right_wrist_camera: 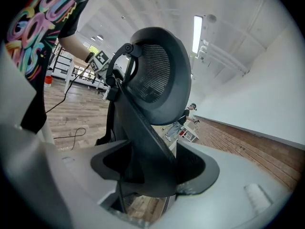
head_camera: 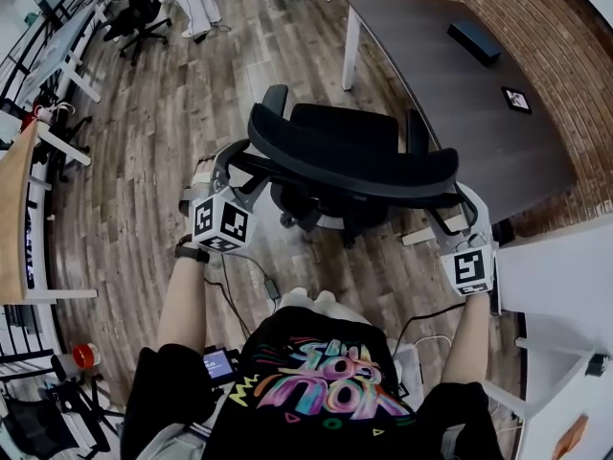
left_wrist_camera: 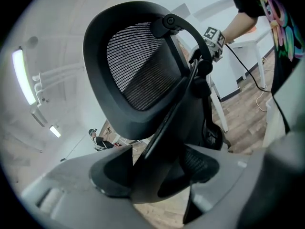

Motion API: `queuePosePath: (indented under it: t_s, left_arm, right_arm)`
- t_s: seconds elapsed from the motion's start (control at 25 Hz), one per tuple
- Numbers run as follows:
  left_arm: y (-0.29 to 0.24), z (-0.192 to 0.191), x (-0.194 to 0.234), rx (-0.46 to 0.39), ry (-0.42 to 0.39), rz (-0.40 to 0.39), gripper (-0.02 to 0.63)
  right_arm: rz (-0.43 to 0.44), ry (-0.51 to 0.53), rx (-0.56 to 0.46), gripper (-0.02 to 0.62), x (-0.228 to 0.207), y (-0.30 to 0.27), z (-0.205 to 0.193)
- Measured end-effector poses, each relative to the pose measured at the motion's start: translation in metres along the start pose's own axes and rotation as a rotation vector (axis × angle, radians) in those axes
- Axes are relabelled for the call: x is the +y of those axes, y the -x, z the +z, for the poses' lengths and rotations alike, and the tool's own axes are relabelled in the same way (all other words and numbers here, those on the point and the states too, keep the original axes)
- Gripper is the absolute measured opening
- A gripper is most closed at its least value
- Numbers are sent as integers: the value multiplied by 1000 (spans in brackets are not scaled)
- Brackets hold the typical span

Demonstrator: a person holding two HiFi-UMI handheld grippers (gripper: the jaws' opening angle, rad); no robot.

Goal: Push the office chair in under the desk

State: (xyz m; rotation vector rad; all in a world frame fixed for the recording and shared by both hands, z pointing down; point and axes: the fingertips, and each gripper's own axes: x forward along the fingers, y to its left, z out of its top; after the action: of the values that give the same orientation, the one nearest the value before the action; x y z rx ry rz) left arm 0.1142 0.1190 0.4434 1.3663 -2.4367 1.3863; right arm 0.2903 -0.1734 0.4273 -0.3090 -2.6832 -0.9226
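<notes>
Though under the backrest (head_camera: 354, 166) — chair seat (head_camera: 343, 125) half-hidden.

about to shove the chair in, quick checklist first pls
1. left tongs on black mesh office chair back frame: ok, look closed on it
2. right tongs on the frame: ok, likewise
3. chair lined up with dark rectangular desk: cannot tell, desk lies ahead and right
4. white desk leg out of the seat's path: cannot tell
5. chair under desk: not ok, out on the wooden floor
</notes>
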Motion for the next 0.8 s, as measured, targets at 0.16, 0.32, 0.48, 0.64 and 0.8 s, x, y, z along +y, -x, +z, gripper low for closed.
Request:
queuePosePath:
  t_s: [0.16,0.32,0.48,0.64,0.8]
  left_arm:
    - [-4,-3,7,-2,-4,-1,314]
    - [-15,-7,10,-4,-35,-20,314]
    - [-27,-5,22,-17,-18,-25,314]
    - [-48,-14,33,-38,-52,-59,314]
    - [-71,-12,53,-74,-52,-91,314]
  right_arm:
    - [-7,-7,4,295,-1,-3,4]
    - [-10,-18,9,295,-3,-6,4]
    - [-31,-21,24,295,-6,-14,6]
    - [-55,-44,43,296,-8,-25,9]
    - [-88,-63,71,296,-12,-38,13]
